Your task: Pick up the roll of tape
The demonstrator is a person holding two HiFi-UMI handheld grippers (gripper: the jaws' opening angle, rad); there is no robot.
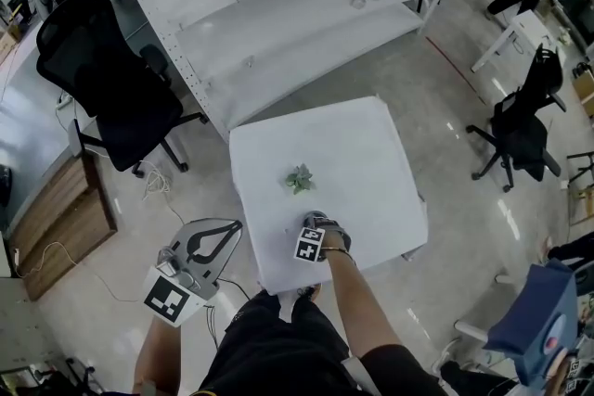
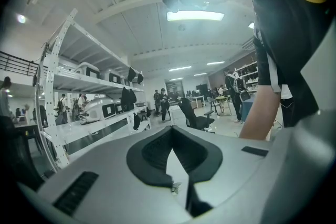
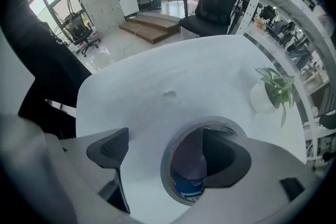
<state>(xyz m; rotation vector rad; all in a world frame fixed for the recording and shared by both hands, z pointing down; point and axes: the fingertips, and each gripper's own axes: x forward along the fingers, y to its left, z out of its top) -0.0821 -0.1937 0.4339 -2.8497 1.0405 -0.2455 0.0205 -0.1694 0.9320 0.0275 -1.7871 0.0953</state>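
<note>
Right gripper poised over the roll of tape at the table's near edge

The roll of tape (image 3: pixel 169 182) lies flat on the white table (image 1: pixel 357 130), close to the edge nearest the person, with a small potted plant (image 1: pixel 300 179) at the table's middle. The right gripper (image 3: pixel 167 155) points steeply down, jaws apart: one jaw sits inside the roll's hole, the other outside its wall, with bare table showing between. The left gripper (image 2: pixel 176 185) hangs off the table's near left corner, jaws together and empty.
</note>
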